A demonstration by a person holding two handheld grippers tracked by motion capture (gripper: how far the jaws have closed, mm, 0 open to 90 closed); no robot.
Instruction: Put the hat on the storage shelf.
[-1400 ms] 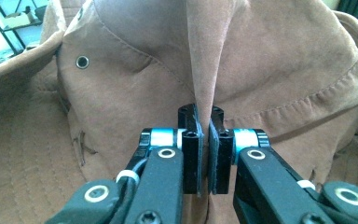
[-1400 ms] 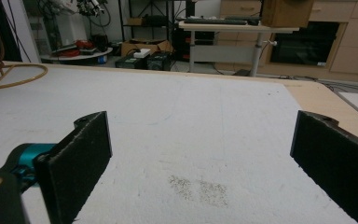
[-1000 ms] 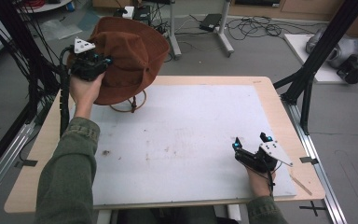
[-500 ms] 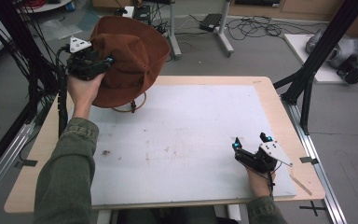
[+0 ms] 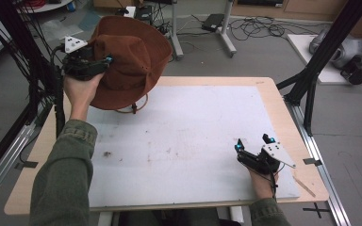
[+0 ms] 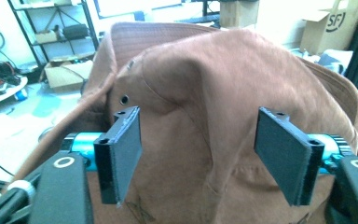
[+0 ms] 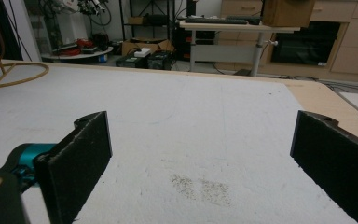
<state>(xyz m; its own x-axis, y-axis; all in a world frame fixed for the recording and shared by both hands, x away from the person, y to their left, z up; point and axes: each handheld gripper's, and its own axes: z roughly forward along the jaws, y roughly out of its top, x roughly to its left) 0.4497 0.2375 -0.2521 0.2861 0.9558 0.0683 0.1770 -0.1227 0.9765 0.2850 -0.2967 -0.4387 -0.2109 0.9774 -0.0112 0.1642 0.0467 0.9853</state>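
A brown brimmed hat (image 5: 132, 61) stands tilted over the table's far left corner, and its cord loop (image 5: 131, 107) lies on the white mat (image 5: 184, 136). My left gripper (image 5: 104, 63) is at the hat's left side. Its jaws have just been opening. In the left gripper view the hat's crown (image 6: 205, 93) bulges between the two pads (image 6: 126, 154), which stand wide and do not press on it. My right gripper (image 5: 253, 141) rests on the mat near the front right corner, open, with bare mat (image 7: 200, 158) between its jaws.
Black frame posts (image 5: 327, 42) rise at the table's right and left sides. Cables and desk legs (image 5: 226, 28) lie on the floor beyond the far edge. The yellow cord loop (image 7: 9, 77) shows far left in the right gripper view. The wooden table rim (image 5: 283, 113) borders the mat.
The left gripper's jaws have opened off the hat and the hand has drawn slightly left. The hat stays tilted in place. The right gripper has not moved.
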